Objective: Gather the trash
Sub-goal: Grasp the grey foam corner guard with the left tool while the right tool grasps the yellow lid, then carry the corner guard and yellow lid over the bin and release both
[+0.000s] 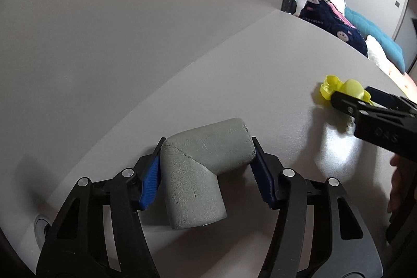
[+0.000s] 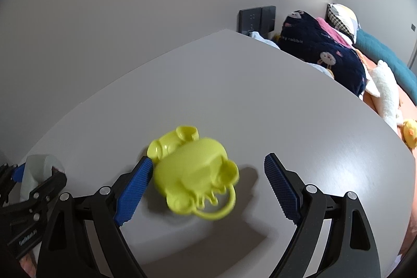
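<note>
A grey foam elbow-shaped piece [image 1: 200, 163] lies on the pale grey table [image 1: 260, 64]. My left gripper [image 1: 208, 147] is shut on it, a blue pad against each side. In the right wrist view the same piece [image 2: 39, 168] shows at the far left, with the left gripper's black fingers [image 2: 49, 184] around it. A yellow plastic toy [image 2: 192, 176] with a loop handle lies on the table [image 2: 234, 95] between the jaws of my open right gripper [image 2: 208, 156]. Its left pad is close beside the toy and the right pad stands well apart. The left wrist view shows the toy [image 1: 346, 87] partly behind the right gripper [image 1: 351, 95].
Beyond the table's right edge lies a bed with a navy printed blanket [image 2: 325, 56], a teal cushion [image 2: 385, 54], a white plush [image 2: 385, 93] and a yellow duck [image 2: 410, 133]. A black panel [image 2: 256, 18] hangs on the plain wall behind. A hand [image 1: 398, 186] shows at the right.
</note>
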Available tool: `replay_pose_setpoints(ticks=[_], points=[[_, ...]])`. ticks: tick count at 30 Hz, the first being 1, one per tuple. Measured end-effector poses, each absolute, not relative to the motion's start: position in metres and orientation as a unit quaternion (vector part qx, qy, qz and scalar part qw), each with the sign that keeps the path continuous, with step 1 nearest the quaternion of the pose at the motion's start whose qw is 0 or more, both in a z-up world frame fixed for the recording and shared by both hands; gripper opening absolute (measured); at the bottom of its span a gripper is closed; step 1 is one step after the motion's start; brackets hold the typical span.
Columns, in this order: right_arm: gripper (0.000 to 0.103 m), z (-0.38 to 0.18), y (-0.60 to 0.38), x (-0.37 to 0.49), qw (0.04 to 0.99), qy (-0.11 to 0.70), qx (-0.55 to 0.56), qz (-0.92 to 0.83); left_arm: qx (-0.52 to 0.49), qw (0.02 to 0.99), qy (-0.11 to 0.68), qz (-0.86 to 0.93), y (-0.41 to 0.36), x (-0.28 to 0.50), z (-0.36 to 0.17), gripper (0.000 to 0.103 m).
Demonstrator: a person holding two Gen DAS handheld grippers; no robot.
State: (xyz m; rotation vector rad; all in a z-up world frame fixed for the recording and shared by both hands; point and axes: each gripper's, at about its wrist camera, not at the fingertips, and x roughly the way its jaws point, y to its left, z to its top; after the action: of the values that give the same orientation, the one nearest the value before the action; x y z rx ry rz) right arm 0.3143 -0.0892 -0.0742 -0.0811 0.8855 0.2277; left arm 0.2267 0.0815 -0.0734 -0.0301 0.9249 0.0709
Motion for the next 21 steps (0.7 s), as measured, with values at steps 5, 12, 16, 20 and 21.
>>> replay_pose_setpoints(ticks=[5,12,16,20,21], points=[[0.087,-0.077,-0.080,0.318,0.892,0.434,-0.076,0.107,-0.013,0.893,0.448,0.032,0.080,0.228,-0.073,0.059],[0.058,-0.075,-0.082,0.315,0.885,0.442,-0.062,0.132,-0.010,0.892,0.451,0.027,0.076,0.230,-0.074,0.059],[0.058,-0.075,-0.087,0.312,0.886,0.442,-0.054,0.130,-0.011,0.891,0.453,0.021,0.074,0.232,-0.074,0.059],[0.058,-0.071,-0.097,0.308,0.886,0.443,-0.036,0.135,-0.025,0.891,0.454,0.007,0.072,0.232,-0.073,0.059],[0.058,-0.069,-0.100,0.306,0.886,0.441,-0.033,0.136,-0.024,0.891,0.454,0.006,0.071,0.232,-0.073,0.059]])
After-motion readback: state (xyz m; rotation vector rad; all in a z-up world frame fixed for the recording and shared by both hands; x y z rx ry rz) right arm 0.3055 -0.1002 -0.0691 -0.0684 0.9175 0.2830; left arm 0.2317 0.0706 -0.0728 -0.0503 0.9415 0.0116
